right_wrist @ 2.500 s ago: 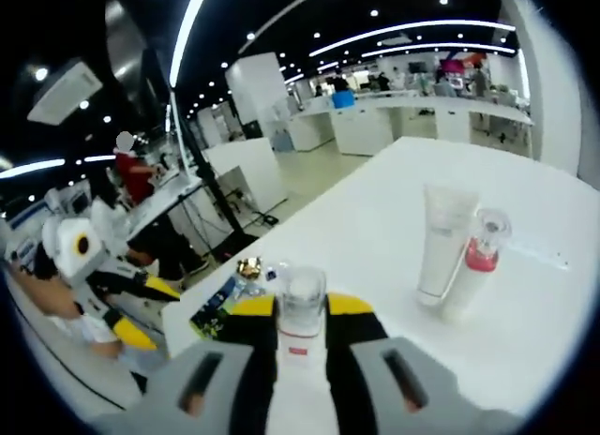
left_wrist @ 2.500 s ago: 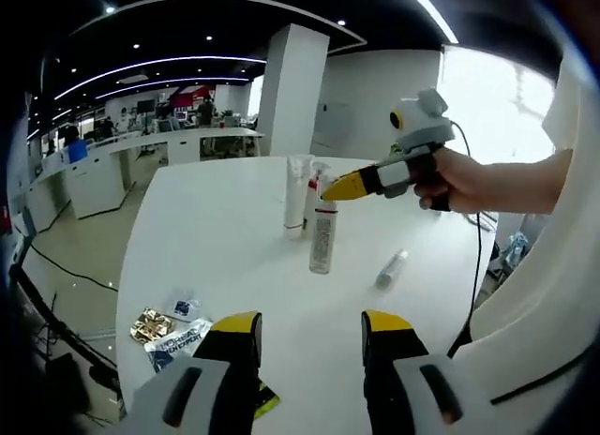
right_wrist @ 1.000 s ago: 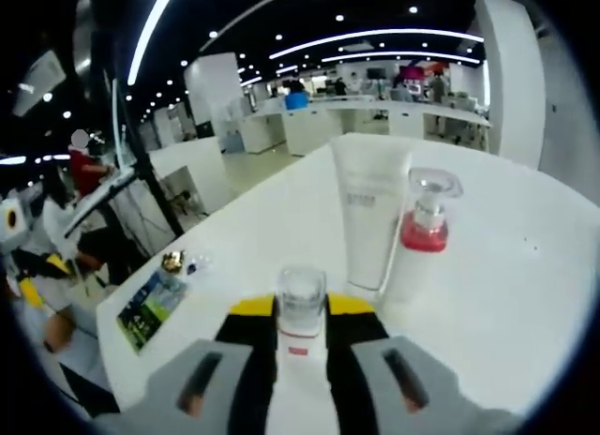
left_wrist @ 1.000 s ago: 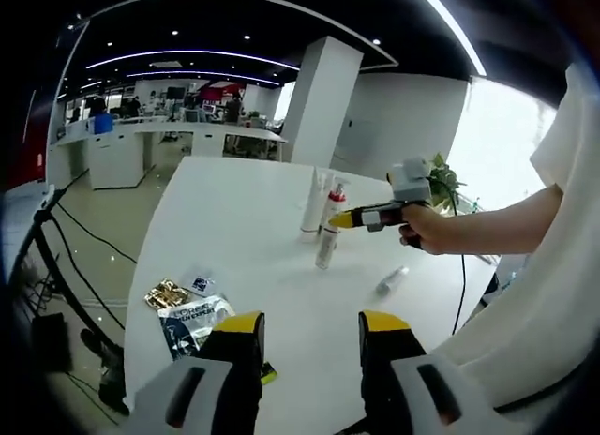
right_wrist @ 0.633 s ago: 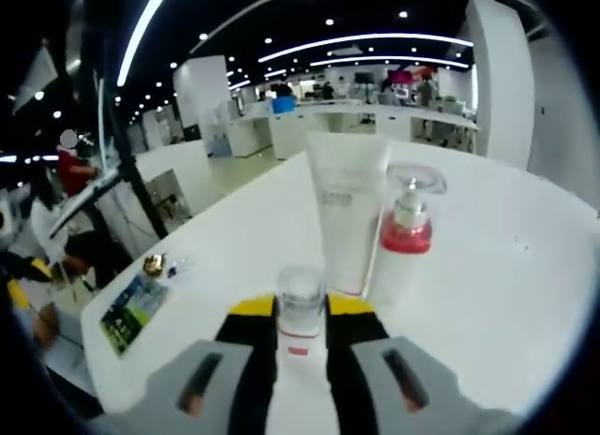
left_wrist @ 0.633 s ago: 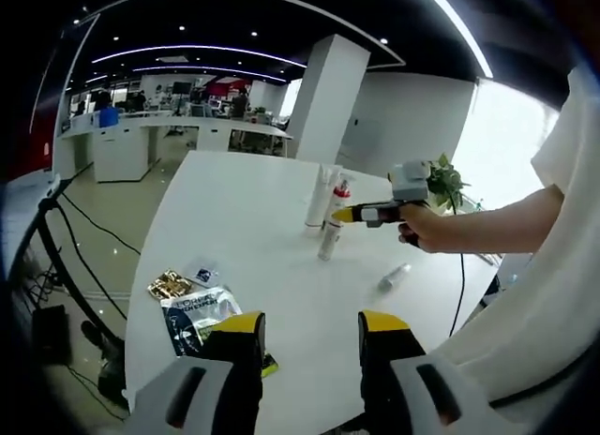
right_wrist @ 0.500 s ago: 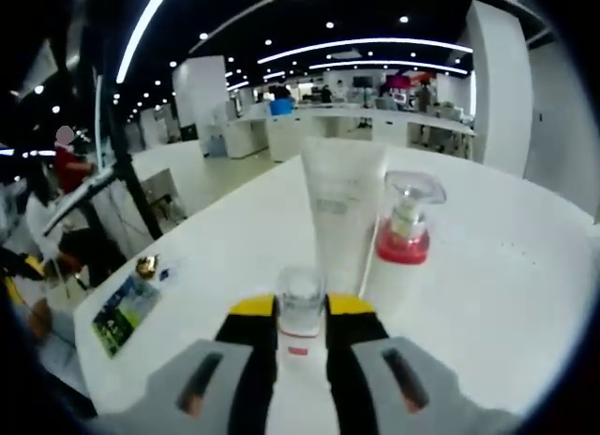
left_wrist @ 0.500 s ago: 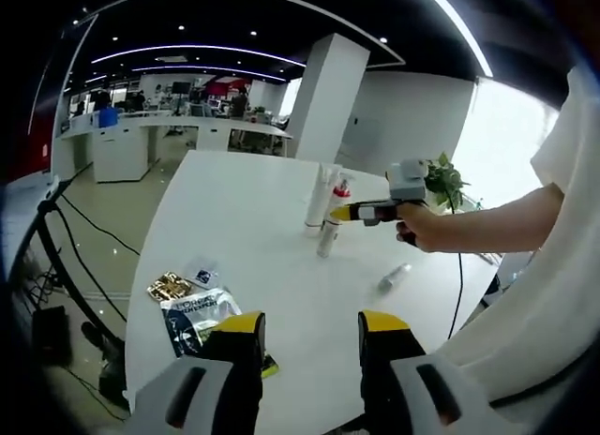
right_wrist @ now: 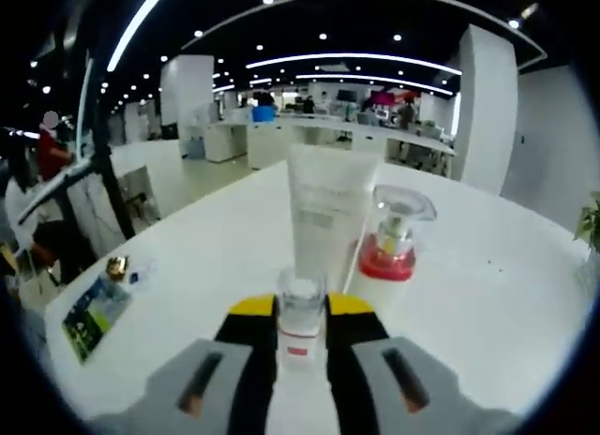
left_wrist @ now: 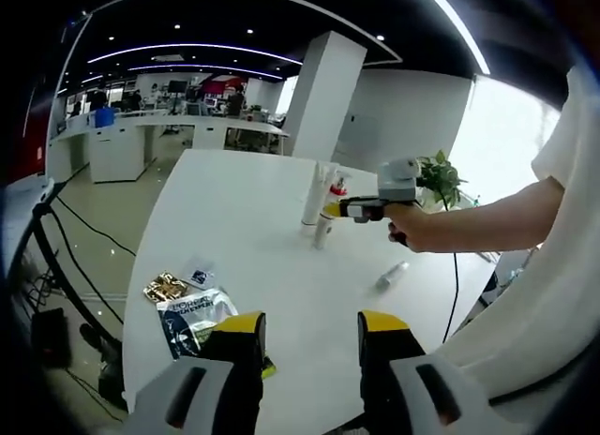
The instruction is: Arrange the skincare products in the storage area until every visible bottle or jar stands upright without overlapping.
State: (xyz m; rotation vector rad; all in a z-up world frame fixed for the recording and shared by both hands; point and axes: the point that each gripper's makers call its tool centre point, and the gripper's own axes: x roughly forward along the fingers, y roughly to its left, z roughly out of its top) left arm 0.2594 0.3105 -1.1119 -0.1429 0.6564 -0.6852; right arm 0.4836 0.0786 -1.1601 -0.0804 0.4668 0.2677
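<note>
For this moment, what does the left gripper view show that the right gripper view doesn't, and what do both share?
Left gripper view alone: a small bottle lying on its side on the white table, the person's hand holding the right hand-held gripper, and the left hand-held gripper, open and holding nothing.

Right gripper view alone: the clear cap of the bottle clamped between the right hand-held gripper's jaws.

Both: the upright white tube, the red-collared pump bottle close beside it, and the sachets near the table edge.
</note>
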